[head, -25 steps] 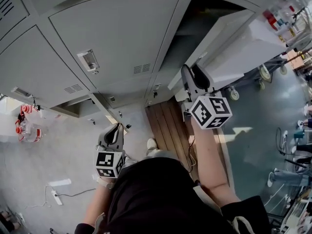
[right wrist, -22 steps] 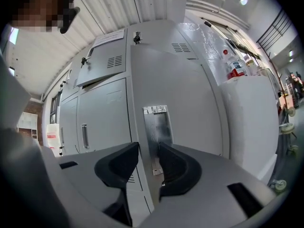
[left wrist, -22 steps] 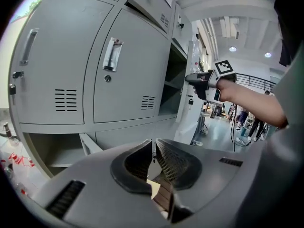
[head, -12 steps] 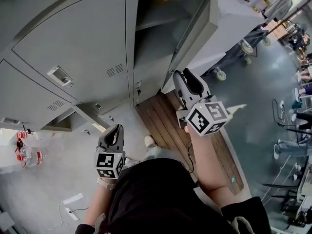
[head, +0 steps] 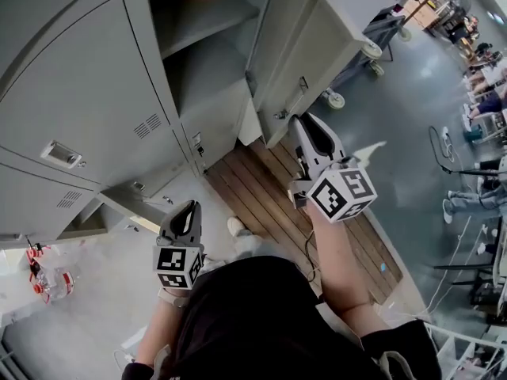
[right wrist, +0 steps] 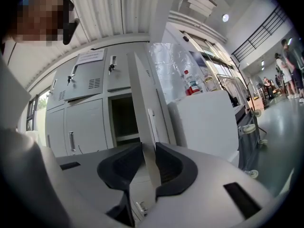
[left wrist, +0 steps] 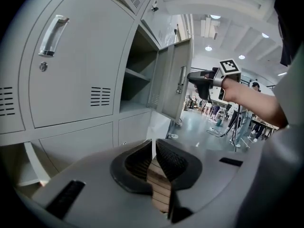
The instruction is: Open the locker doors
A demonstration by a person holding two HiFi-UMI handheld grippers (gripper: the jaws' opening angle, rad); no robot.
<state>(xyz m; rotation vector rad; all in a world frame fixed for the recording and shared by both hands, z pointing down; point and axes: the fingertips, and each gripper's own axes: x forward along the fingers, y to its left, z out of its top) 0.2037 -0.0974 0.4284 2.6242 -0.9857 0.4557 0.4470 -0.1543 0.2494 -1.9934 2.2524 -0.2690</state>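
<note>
A bank of grey lockers [head: 95, 93] fills the upper left of the head view. One door [head: 305, 46] stands swung open to the right, baring a compartment with a shelf [head: 210, 22]; the door [left wrist: 175, 80] and its thin edge [right wrist: 145, 108] also show in the gripper views. My right gripper [head: 305, 123] hovers just below that door's lower corner, apart from it. Its jaws [right wrist: 148, 146] are closing on a narrow gap with nothing between them. My left gripper [head: 190, 207] hangs low by my body, shut and empty [left wrist: 153, 144]. The neighbouring door with a bar handle [left wrist: 51, 34] is closed.
A wooden plank platform [head: 269, 196] lies on the floor before the lockers. A white cart on castors [head: 371, 50] stands behind the open door, with bottles [right wrist: 192, 84] on top. Red-capped bottles [head: 43, 279] sit on the floor at left. People stand at the far right [head: 475, 54].
The locker door has swung further open to the right. My right gripper has come away from its edge and its jaws have narrowed. The left gripper has stayed put.
</note>
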